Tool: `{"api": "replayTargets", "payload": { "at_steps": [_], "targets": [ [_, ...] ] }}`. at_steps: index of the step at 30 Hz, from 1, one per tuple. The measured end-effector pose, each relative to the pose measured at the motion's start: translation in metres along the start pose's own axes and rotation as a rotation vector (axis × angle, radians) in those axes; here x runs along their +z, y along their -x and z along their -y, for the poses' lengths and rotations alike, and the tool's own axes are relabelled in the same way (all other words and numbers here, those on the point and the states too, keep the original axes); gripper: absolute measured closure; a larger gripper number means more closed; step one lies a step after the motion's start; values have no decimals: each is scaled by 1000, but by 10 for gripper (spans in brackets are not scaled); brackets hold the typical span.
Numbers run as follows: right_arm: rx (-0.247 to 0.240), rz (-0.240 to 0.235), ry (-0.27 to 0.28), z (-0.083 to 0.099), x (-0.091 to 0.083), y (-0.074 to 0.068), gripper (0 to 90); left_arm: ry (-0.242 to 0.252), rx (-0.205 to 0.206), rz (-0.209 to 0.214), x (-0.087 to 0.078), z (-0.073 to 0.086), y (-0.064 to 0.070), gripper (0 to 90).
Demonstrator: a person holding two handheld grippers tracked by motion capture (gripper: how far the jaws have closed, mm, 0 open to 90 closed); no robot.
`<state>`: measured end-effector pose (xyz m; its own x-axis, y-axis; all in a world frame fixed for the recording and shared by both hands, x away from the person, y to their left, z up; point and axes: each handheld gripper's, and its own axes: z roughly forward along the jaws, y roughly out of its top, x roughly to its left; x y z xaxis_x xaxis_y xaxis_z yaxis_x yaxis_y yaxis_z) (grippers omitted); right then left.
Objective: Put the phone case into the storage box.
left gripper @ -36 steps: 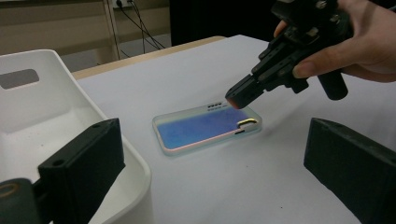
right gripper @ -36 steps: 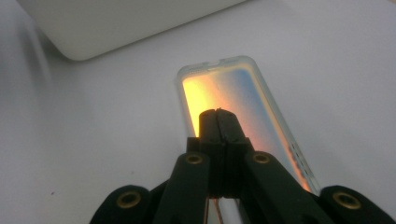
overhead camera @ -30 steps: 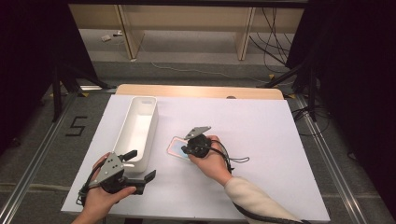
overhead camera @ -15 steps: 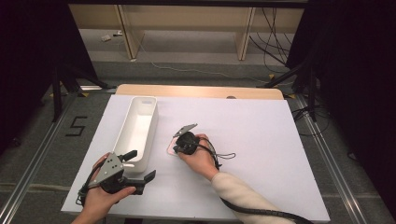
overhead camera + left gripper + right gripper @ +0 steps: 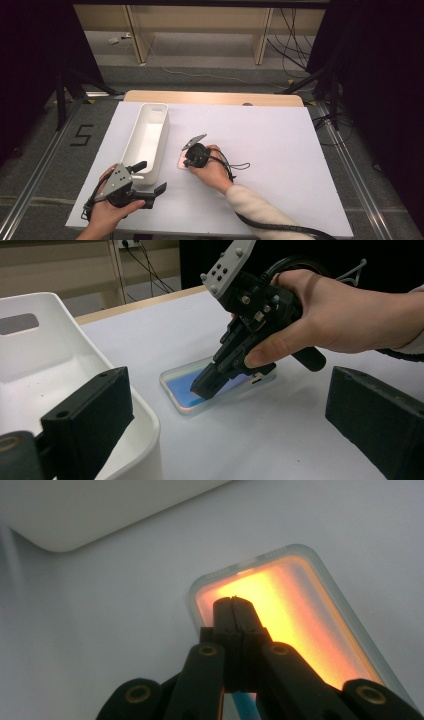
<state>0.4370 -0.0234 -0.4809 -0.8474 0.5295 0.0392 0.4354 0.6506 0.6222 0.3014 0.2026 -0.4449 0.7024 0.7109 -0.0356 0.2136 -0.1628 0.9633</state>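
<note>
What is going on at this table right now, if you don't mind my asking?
A person holds a claw in each hand. The right claw, jaws together, presses its tip on an iridescent phone case lying flat on the white table. The left claw hovers open by the white bin.

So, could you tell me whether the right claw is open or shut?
Shut: the right claw has its jaws pressed together, tip on the phone case.
</note>
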Motion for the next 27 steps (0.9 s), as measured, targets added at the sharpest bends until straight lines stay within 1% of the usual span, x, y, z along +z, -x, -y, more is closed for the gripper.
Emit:
{"api": "replayTargets", "payload": {
  "at_steps": [1, 5, 6, 7, 8, 9, 10, 13, 17, 18, 21, 22, 27],
  "targets": [
    [-21, -6, -11, 0, -1, -2, 900, 0, -4, -3, 0, 0, 0, 41],
    [-39, -20, -26, 1, -2, -5, 900, -1, -4, -3, 0, 0, 0, 41],
    [-46, -34, -50, 2, -5, -7, 900, 0, -3, -3, 0, 0, 0, 41],
    [-46, -34, -50, 2, -5, -7, 900, 0, -3, -3, 0, 0, 0, 41],
    [-63, -50, -60, 3, -7, -9, 900, -1, -4, -3, 0, 0, 0, 41],
    [-68, -50, -65, 3, -7, -10, 900, -1, -4, -3, 0, 0, 0, 41],
    [-68, -50, -65, 3, -7, -10, 900, -1, -3, -3, 0, 0, 0, 41],
    [-87, -63, -89, 7, -11, -13, 900, -2, -2, -4, 0, 0, 0, 41],
    [-94, -69, -107, 9, -15, -16, 900, -1, -2, -4, 0, 1, 0, 41],
    [-101, -77, -118, 12, -18, -17, 900, -1, -2, -4, 0, 1, 0, 41],
    [-109, -82, -125, 14, -20, -17, 900, -1, -3, -5, 0, 1, 0, 41],
    [-117, -95, -138, 16, -23, -18, 900, -1, -3, -5, 0, 1, 0, 42],
    [-127, -103, -163, 22, -30, -19, 900, -1, -4, -4, 0, 1, 0, 41]
  ]
}}
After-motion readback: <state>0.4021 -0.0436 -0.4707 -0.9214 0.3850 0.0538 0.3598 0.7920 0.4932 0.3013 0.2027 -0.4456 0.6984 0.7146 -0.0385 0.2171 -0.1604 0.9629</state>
